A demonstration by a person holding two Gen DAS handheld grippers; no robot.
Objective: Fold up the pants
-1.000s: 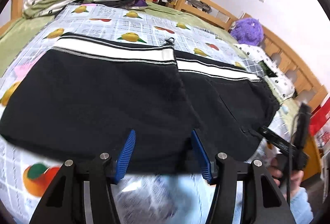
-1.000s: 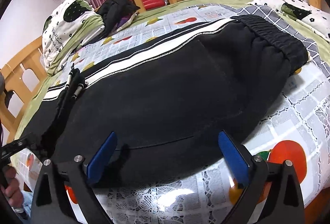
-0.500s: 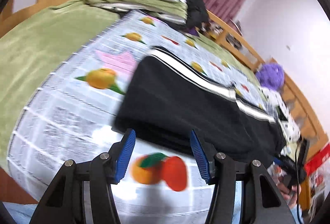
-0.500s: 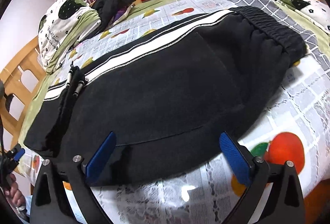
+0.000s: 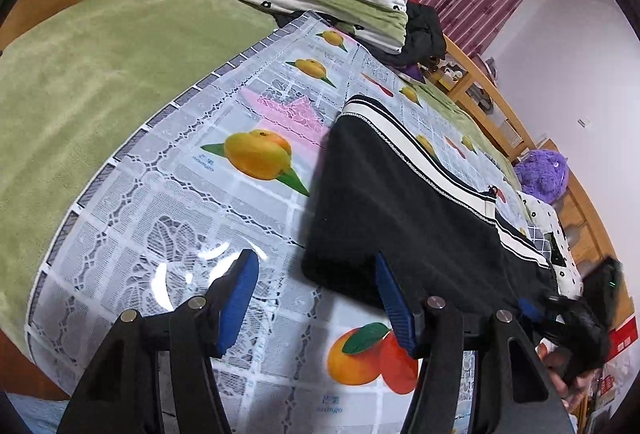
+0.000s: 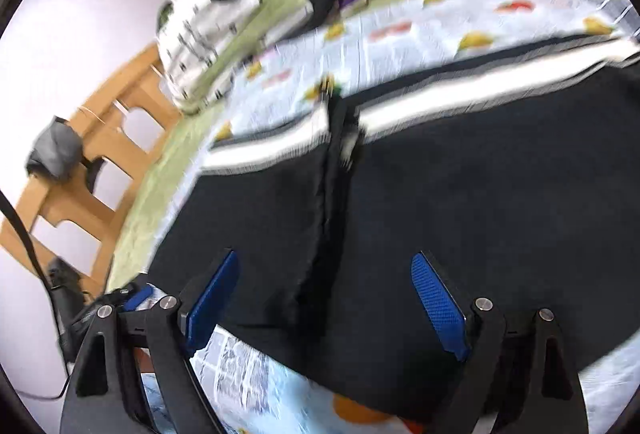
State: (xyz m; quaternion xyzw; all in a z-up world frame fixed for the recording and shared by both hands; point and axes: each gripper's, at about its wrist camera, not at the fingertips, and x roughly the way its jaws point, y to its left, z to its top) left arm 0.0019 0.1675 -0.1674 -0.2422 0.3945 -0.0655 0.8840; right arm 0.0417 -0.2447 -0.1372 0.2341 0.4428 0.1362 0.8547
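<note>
Black fleece pants with white side stripe [image 5: 420, 218] lie flat along bed's near edge. Left tool [image 5: 316, 300], released, jaws just widened, nothing between, at hem corner; right tool [image 6: 324, 304], released, jaws narrowing, over the leg fold, likely for next fold.

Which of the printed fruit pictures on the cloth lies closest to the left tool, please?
The orange-and-red fruit pair with a green leaf, right beside the left tool; the yellow mango print lies farther up the fruit-print cloth.
</note>
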